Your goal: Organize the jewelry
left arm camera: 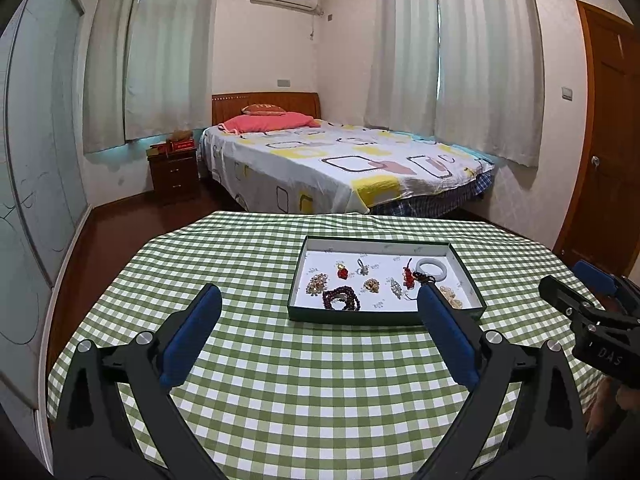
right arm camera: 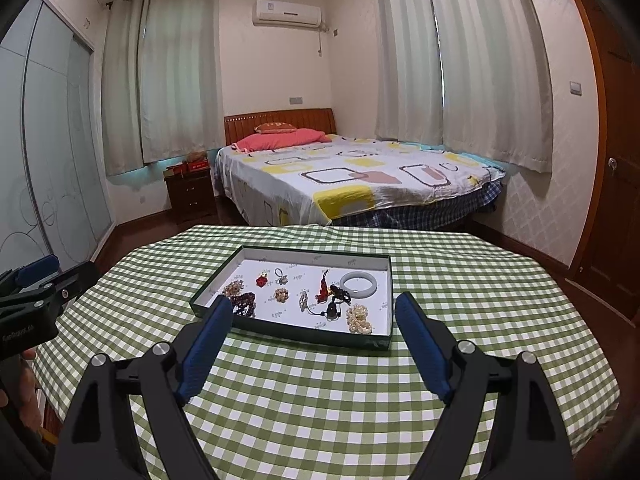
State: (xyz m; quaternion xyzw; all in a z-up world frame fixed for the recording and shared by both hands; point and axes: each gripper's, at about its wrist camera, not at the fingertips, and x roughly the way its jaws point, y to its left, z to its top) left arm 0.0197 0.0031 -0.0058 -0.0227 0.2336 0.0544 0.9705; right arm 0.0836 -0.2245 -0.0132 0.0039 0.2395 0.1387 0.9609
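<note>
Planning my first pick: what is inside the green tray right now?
The green tray holds a white jade bangle, dark red bead bracelet, pearl strand, red pendant and several small charms. In the right wrist view, the gripper's left finger covers the tray's near-left corner.

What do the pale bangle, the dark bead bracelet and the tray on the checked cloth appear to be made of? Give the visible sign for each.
Pale bangle: probably jade or glass; smooth, milky, glossy ring.
Dark bead bracelet: possibly wood or garnet-like stone; small round maroon beads, slightly shiny.
Tray: likely cardboard; thin dark green walls, matte white printed lining.
</note>
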